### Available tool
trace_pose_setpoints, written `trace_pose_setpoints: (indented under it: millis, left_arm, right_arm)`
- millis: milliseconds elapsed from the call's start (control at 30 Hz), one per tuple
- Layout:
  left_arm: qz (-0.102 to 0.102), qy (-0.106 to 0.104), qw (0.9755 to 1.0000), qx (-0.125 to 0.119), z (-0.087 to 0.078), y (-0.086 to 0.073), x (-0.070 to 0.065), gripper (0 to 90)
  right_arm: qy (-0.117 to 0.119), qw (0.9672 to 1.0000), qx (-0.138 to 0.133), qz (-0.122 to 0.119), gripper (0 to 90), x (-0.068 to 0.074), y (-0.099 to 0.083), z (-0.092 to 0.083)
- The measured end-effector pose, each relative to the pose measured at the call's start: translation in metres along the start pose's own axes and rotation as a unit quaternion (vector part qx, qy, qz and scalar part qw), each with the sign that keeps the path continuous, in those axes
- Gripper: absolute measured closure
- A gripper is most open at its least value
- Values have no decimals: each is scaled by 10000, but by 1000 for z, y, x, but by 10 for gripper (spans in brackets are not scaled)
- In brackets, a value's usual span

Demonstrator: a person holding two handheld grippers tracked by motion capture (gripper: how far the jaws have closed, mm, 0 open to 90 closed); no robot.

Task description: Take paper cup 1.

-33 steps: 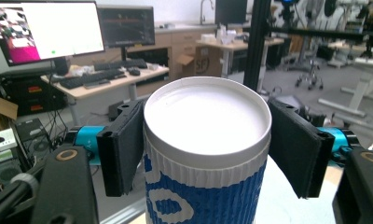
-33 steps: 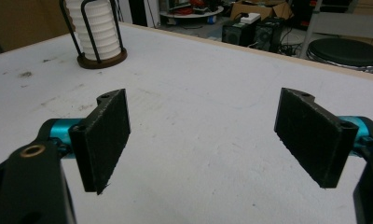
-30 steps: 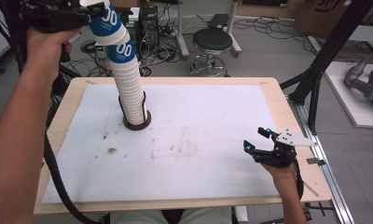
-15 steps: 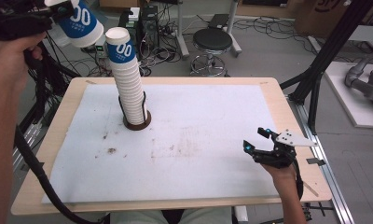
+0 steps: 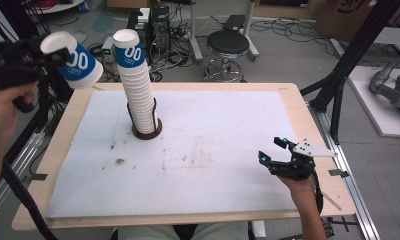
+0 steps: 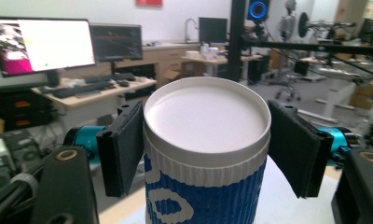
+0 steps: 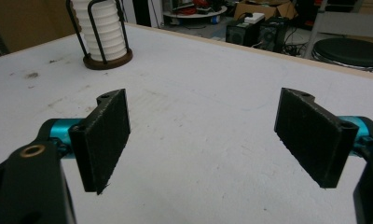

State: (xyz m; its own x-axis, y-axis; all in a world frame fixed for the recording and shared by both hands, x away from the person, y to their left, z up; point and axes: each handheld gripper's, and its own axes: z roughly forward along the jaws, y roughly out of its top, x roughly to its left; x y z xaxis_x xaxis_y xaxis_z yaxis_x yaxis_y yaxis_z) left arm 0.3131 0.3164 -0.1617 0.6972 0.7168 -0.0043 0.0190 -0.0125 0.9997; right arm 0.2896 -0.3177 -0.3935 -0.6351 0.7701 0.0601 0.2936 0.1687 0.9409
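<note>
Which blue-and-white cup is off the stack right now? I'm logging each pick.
The cup between the left gripper's jaws, held tilted in the air left of the stack; the stack's top cup sits nested.

We see a single paper cup (image 5: 73, 62), white with a blue band bearing white "00", lifted high off the table's left edge and tilted, its white base turned up toward the camera. In the left gripper view that cup (image 6: 207, 154) has a ribbed white collar above the blue band and sits between two black pads, the left one touching its side. A tall stack of cups (image 5: 137, 85) of the same kind leans slightly left in a dark ring stand (image 5: 147, 131) on the white mat. In the right gripper view the stack's (image 7: 102, 30) white ribbed lower part rises between black upright wires.
</note>
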Motion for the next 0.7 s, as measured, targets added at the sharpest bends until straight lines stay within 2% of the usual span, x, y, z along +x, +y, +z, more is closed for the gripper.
trace_pose_setpoints:
  millis: [167,300,367,567,700]
  left_arm:
    - [-106,-279,9996,17,2,-38,-17,304]
    - [-91,-397,9989,211,10,-66,-29,304]
    - [-162,-496,9983,254,15,-79,-36,304]
    - [-102,-744,9961,462,31,-116,-53,303]
    - [-89,-873,9948,511,43,-134,-62,303]
  right_arm:
    - [109,9999,59,13,185,2,-1,4]
    - [174,9998,76,-36,186,4,-1,7]
    - [172,9998,80,-32,186,5,0,7]
    - [187,9998,90,-18,186,7,0,9]
    - [227,9997,95,14,186,6,1,10]
